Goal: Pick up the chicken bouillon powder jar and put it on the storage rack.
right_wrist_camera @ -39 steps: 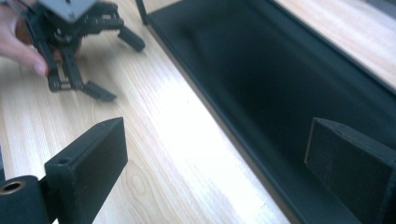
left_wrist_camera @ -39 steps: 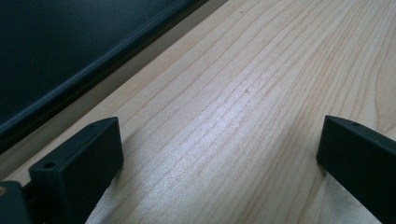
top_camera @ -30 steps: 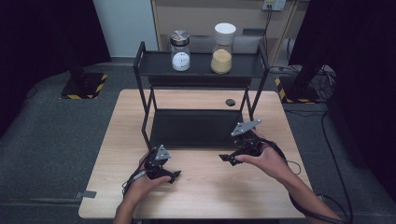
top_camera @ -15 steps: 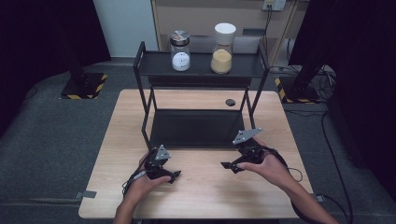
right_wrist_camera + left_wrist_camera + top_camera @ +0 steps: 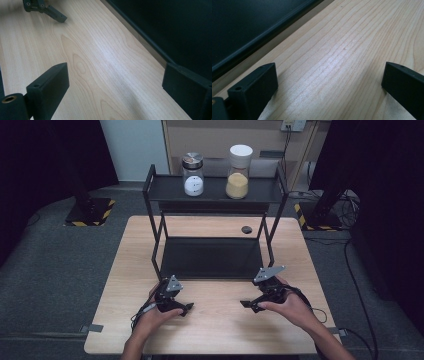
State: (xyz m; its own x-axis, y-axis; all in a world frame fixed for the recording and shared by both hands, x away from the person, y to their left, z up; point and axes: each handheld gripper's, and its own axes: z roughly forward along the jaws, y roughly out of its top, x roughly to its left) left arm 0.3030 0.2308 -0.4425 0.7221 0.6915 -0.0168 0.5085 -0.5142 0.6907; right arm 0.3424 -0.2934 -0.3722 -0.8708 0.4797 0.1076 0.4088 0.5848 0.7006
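We count two jars, a metal-lidded jar (image 5: 193, 175) and a white-lidded jar (image 5: 238, 172), side by side on the black rack (image 5: 270, 195). Our left gripper (image 5: 188, 308) and right gripper (image 5: 246, 304) rest low over the desk (image 5: 215, 330), nearest the rack's bottom tray (image 5: 210, 257). Both have fingers apart, empty; the right's have just been closing slightly.

- right gripper (image 5: 248, 305) lower and nearer the person than a second ago, now low over the table (image 5: 220, 330), just off the rack (image 5: 212, 240) front edge
- its jaws have just been closing a little, nothing between them, wide apart
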